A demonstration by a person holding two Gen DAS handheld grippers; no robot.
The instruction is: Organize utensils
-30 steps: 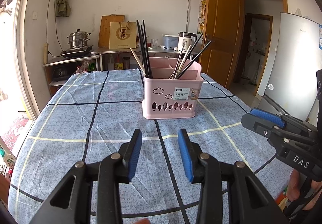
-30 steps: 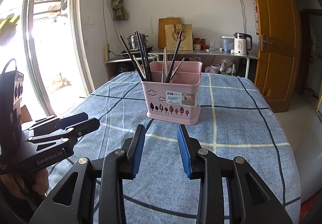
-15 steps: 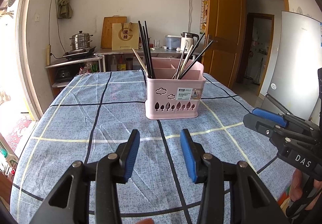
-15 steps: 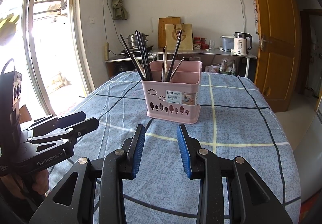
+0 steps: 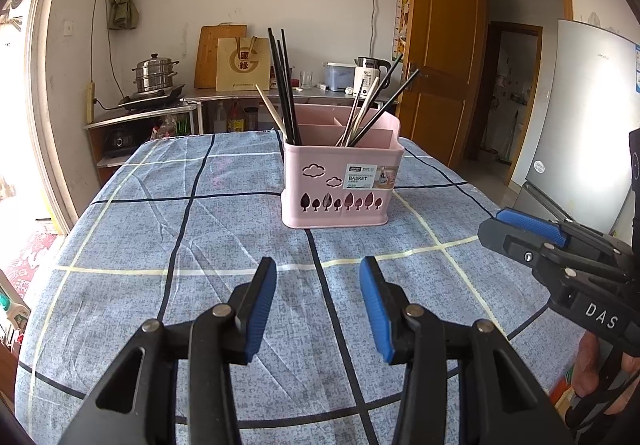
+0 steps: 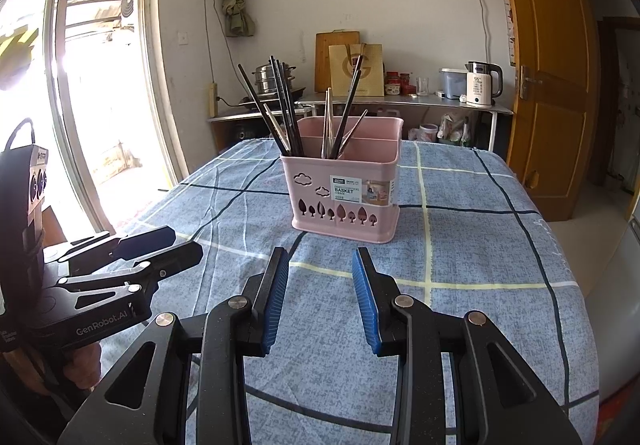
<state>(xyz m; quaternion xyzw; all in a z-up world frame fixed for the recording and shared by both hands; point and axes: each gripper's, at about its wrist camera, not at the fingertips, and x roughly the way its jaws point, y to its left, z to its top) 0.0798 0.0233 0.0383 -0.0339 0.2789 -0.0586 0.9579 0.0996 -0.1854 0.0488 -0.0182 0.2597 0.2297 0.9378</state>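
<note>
Chopsticks [image 5: 285, 85] are standing bundled in the left front compartment of a pink plastic basket [image 5: 340, 185], dark ones leaning upright with a pale one slanting out to the left, while a second group of utensils [image 5: 370, 109], pale and dark, is fanning out to the right from the compartment beside it. The basket is sitting on a table covered by a blue checked tablecloth [image 5: 160, 245], toward the far middle of the table, its labelled face with cloud and tree cut-outs turning toward both cameras. The left gripper [image 5: 318, 285] is hovering above the cloth in front of the basket, well apart from it, its blue-padded jaws spread wide and holding nothing. The right gripper [image 6: 320, 281] is hanging over the cloth at a similar remove, its jaws likewise parted and empty; in the left wrist view it is showing at the right edge [image 5: 532, 233] with the person's hand [image 5: 596, 369] wrapping its handle. Behind the table a steel counter [image 6: 400, 103] is carrying a white kettle [image 6: 482, 83], a paper bag [image 6: 356, 69] and a stacked steamer pot [image 5: 154, 73], and a wooden door [image 6: 548, 77] is standing open at the right.
</note>
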